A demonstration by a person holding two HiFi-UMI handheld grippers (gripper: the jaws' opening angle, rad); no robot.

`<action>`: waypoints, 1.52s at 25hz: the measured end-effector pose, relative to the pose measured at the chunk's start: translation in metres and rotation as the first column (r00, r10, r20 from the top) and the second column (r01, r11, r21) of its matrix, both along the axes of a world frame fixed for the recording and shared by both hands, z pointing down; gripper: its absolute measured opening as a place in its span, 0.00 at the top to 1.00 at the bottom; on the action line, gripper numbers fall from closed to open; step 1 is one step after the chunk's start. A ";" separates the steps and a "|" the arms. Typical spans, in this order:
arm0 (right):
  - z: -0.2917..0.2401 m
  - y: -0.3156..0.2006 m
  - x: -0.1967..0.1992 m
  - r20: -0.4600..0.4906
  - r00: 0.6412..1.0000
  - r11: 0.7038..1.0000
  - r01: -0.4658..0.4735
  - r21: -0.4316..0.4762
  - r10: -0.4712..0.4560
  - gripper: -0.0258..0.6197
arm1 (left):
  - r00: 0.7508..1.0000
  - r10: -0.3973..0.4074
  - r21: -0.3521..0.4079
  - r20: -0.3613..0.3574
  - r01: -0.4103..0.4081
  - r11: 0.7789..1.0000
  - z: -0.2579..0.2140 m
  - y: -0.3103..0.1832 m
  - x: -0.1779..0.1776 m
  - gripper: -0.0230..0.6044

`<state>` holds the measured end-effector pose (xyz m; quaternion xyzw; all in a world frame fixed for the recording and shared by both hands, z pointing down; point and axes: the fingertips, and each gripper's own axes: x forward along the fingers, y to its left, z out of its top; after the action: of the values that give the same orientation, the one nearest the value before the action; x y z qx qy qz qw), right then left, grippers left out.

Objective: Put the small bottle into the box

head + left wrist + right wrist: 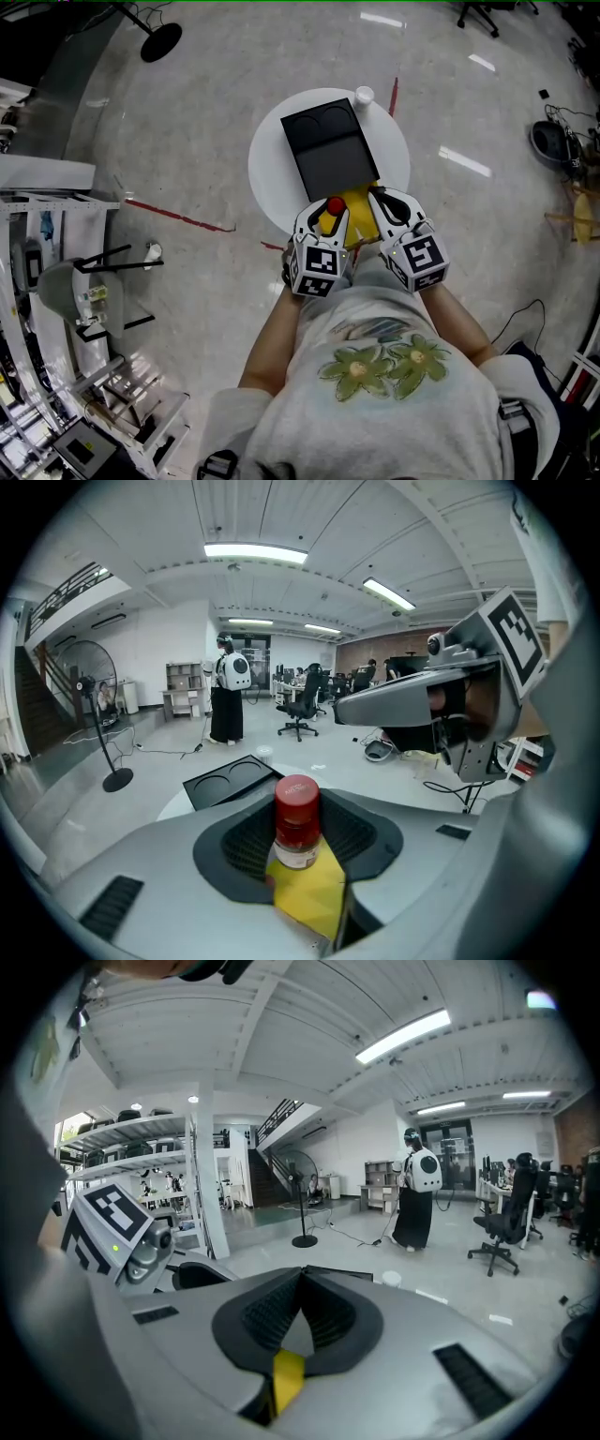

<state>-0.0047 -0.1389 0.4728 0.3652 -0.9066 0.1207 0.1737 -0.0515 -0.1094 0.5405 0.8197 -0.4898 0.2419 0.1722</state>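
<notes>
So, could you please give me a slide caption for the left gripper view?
Left tongs hold the red-capped small bottle upright over the yellow box, black tray beyond.

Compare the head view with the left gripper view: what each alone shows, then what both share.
Head view only: the person's flower-print shirt and red floor tape. Left gripper view only: a standing person and ceiling lights. Both: the small bottle, gripped in the jaws of the left gripper, the yellow box below it, and the black tray.
</notes>
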 end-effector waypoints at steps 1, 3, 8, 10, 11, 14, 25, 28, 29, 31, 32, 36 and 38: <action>0.001 0.000 -0.001 0.000 1.000 1.000 -0.002 -0.001 0.002 0.96 | 1.000 0.008 -0.001 0.003 -0.008 1.000 0.002 0.000 0.001 0.73; 0.004 0.001 -0.002 -0.001 1.000 1.000 -0.006 -0.002 0.006 0.96 | 1.000 0.023 -0.003 0.006 -0.023 1.000 0.005 0.001 0.002 0.73; 0.009 0.002 -0.004 -0.007 1.000 1.000 -0.026 -0.007 0.026 0.96 | 0.999 0.051 -0.013 0.011 -0.051 0.999 0.015 0.002 0.004 0.73; 0.009 0.002 -0.003 -0.009 0.999 0.999 -0.036 -0.008 0.036 0.96 | 0.998 0.059 -0.017 0.013 -0.059 0.998 0.019 0.003 0.003 0.73; 0.010 0.003 -0.003 -0.010 0.999 0.999 -0.039 -0.009 0.039 0.96 | 0.998 0.063 -0.020 0.014 -0.062 0.998 0.020 0.003 0.003 0.73; 0.011 0.004 -0.001 -0.014 0.999 0.999 -0.050 -0.011 0.050 0.96 | 0.998 0.067 -0.034 0.011 -0.066 0.997 0.027 0.003 0.003 0.73; 0.021 0.006 0.007 -0.021 0.997 0.997 -0.071 -0.028 0.070 0.96 | 0.998 0.069 -0.075 0.017 -0.067 0.995 0.057 0.006 0.012 0.73; 0.023 0.006 0.008 -0.024 0.998 0.997 -0.065 -0.035 0.064 0.96 | 0.998 0.067 -0.089 0.019 -0.065 0.994 0.065 0.006 0.014 0.73; 0.024 0.006 0.007 -0.026 0.998 0.997 -0.060 -0.037 0.060 0.96 | 0.998 0.067 -0.093 0.020 -0.065 0.994 0.068 0.006 0.014 0.73; 0.027 0.006 0.003 -0.030 0.998 0.998 -0.052 -0.042 0.051 0.96 | 0.998 0.064 -0.100 0.023 -0.061 0.993 0.073 0.005 0.012 0.73; 0.028 0.006 0.002 -0.031 0.998 0.998 -0.050 -0.046 0.049 0.96 | 0.998 0.061 -0.104 0.025 -0.059 0.993 0.075 0.005 0.011 0.73; 0.033 0.005 0.000 -0.032 0.998 0.997 -0.047 -0.055 0.045 0.96 | 0.998 0.054 -0.117 0.033 -0.050 0.992 0.085 0.004 0.010 0.73; 0.035 0.005 0.000 -0.036 0.999 0.997 -0.044 -0.060 0.041 0.96 | 0.998 0.051 -0.120 0.036 -0.046 0.992 0.090 0.004 0.011 0.73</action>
<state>-0.0044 -0.1344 0.5075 0.3810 -0.8914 0.1457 0.1977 -0.0409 -0.1057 0.6302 0.8148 -0.4578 0.2907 0.2052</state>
